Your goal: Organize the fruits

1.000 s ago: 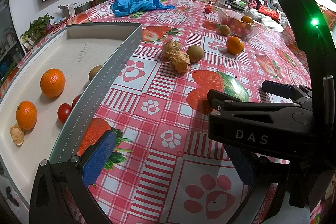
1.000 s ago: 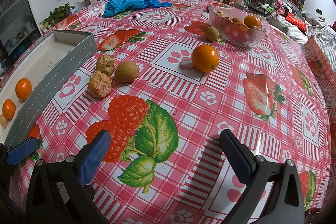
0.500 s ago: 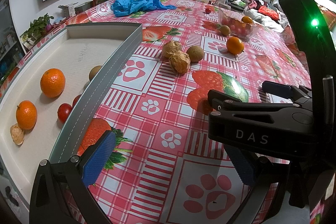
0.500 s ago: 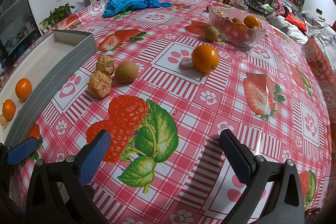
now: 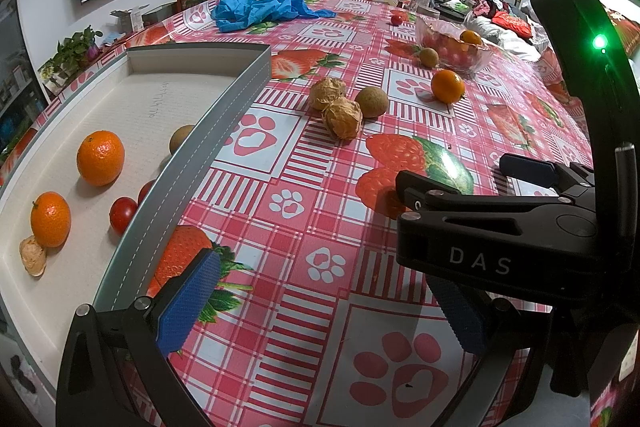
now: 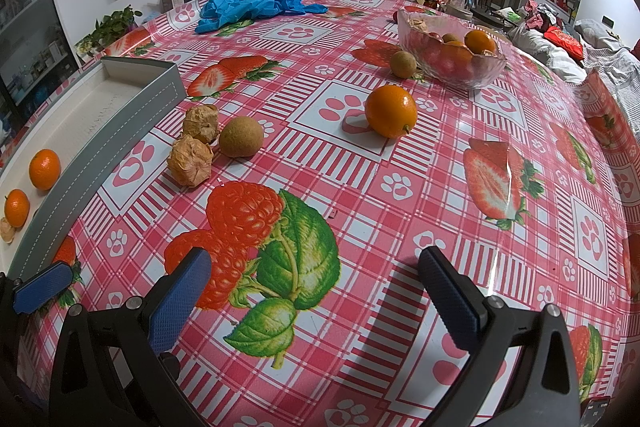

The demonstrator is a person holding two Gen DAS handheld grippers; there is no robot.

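Progress: partly done, by my reading. Some fruit already lies in the grey tray (image 5: 240, 95); several pieces remain loose on the tablecloth (image 6: 360, 187), and the glass bowl (image 6: 452, 67) is still stocked.
Tray contents (left wrist view): two oranges, the larger (image 5: 100, 157) behind the smaller (image 5: 50, 219); a cherry tomato (image 5: 123, 214) with a second red one half hidden by the tray wall; a brown round fruit (image 5: 180, 138) against the same wall; a papery husk piece (image 5: 32, 255) touching the smaller orange.
Bowl contents: an orange (image 6: 480, 42), small red fruits, one brownish fruit and a dry husk at the far rim; exact count cannot be told.
Loose on cloth: two husked fruits (image 6: 190, 161) near the tray corner, a brown round fruit (image 6: 241, 137) just beside them, an orange (image 6: 391, 111) mid-table, another brown fruit (image 6: 403, 64) just beside the bowl.
Left gripper (image 5: 320, 307): fingers spread, nothing between them, low over the cloth next to the tray wall.
Right gripper (image 6: 316, 297): fingers spread, empty, pointing toward the loose cluster.
Left to do: probably at least five loose pieces to move; no grasp begun.
Clutter: blue gloves (image 6: 248, 7) at far end, not involved.
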